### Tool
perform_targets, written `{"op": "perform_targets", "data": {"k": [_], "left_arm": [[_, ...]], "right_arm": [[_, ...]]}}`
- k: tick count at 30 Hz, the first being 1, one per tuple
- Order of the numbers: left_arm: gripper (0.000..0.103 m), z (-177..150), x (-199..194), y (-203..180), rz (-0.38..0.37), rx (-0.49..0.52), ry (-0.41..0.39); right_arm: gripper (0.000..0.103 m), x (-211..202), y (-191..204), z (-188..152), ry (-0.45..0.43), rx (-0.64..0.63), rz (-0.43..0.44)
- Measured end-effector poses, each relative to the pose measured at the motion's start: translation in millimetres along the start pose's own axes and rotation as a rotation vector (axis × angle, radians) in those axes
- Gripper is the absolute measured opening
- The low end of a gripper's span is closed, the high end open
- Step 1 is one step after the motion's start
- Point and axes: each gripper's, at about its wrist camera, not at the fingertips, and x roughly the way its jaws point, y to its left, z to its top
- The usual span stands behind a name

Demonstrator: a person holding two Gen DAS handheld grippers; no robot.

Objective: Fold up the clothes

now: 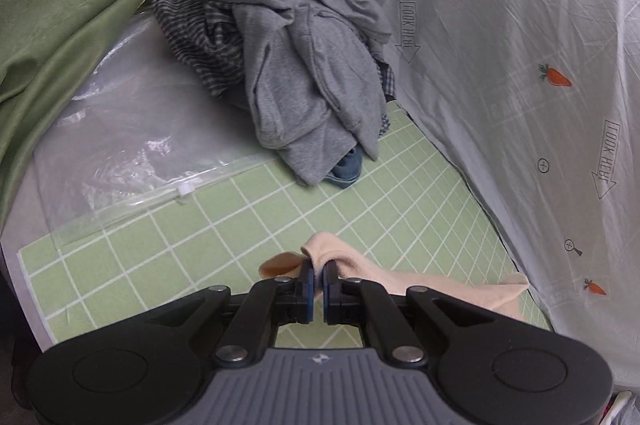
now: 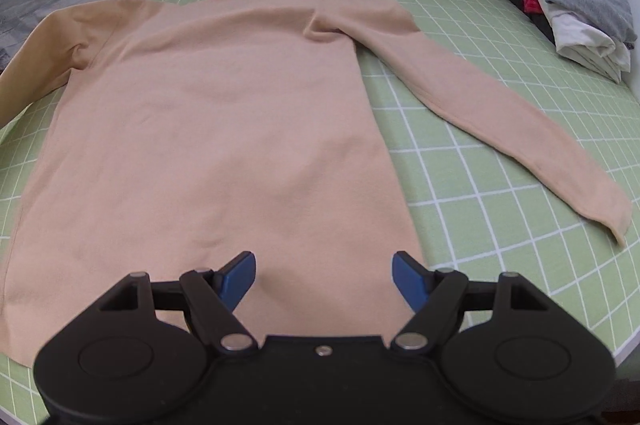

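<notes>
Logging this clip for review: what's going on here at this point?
A person with two handheld grippers is folding a peach long-sleeved top spread flat on a green grid mat. The left gripper is shut on a sleeve end; the right gripper hovers open over the hem. Nothing is folded over yet. A heap of grey clothes waits behind.

The left wrist camera sits low and close over the pale green white-gridded mat (image 1: 248, 225), facing a far heap of grey crumpled clothes (image 1: 304, 65). The right wrist camera looks down from higher over the same mat (image 2: 500, 185). Both views share the peach long-sleeved knit top (image 2: 208, 129) (image 1: 432, 285).
</notes>
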Motion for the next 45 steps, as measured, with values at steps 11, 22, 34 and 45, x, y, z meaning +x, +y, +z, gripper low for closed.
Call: {"op": "perform_targets", "data": {"k": [11,22,34,45], "left_arm": [[0.004,18,23,18,0.012,-0.088,0.042],[0.004,64,75,17,0.054,-0.107,0.11],[0.005,105,134,25,0.073,-0.157,0.168],[0.051,92,148,8,0.133,0.021,0.174]], "right_arm": [[0.079,16,85,72,-0.091,-0.129,0.114],[0.08,65,201,145,-0.11,-0.251,0.21],[0.078,148,296,230,-0.068,-0.455,0.287],[0.082,169,258,256,0.0,-0.092,0.373]]}}
